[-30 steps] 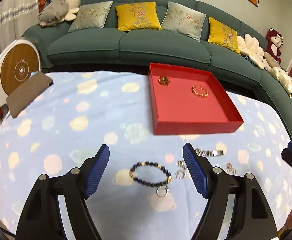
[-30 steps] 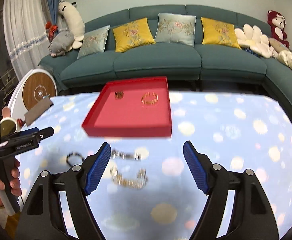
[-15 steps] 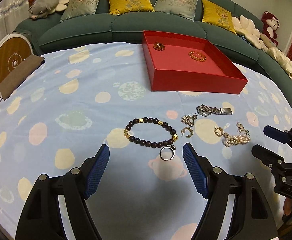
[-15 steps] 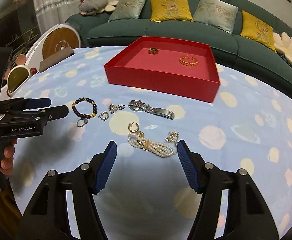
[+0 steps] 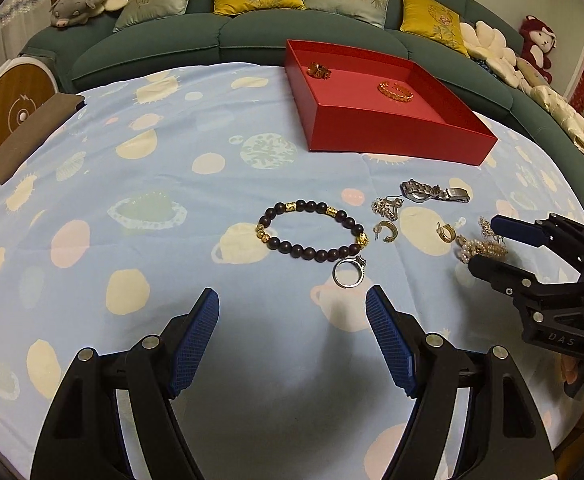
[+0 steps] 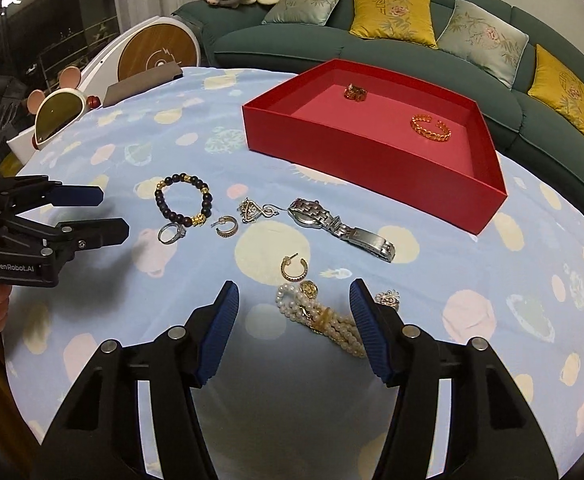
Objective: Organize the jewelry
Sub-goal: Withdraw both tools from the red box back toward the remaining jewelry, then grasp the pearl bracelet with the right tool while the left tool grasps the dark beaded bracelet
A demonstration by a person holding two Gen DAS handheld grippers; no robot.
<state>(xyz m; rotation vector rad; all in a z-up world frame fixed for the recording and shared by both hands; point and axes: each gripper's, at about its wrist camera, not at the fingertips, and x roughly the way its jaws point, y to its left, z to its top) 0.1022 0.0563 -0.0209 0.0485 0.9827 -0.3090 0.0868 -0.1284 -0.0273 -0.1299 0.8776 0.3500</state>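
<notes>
A red tray (image 5: 396, 148) (image 6: 356, 168) holds a gold bangle (image 5: 395, 91) (image 6: 431, 128) and a small amber ring (image 5: 318, 69) (image 6: 355, 92). On the cloth lie a dark bead bracelet (image 5: 312, 230) (image 6: 183, 199), a silver ring (image 5: 349, 273) (image 6: 171, 233), two gold hoop earrings (image 5: 388, 231) (image 6: 294, 269), a silver pendant (image 6: 254, 211), a silver watch (image 5: 432, 192) (image 6: 340, 227) and a pearl bracelet (image 6: 324, 322) (image 5: 480, 248). My left gripper (image 5: 292, 324) (image 6: 112, 214) is open, just short of the silver ring. My right gripper (image 6: 294, 310) (image 5: 482, 242) is open, straddling the pearl bracelet.
The table has a blue spotted cloth (image 5: 132, 184). A green sofa (image 5: 228, 32) with cushions curves behind. A round wooden-faced device (image 5: 12, 108) and a brown board (image 5: 32, 136) sit at the left edge. A mirror with pink ears (image 6: 58, 120) stands at the left.
Both grippers have dropped and come closer to the table. The right gripper has moved in over the pearl bracelet; the left now looks down on the bead bracelet and ring.
</notes>
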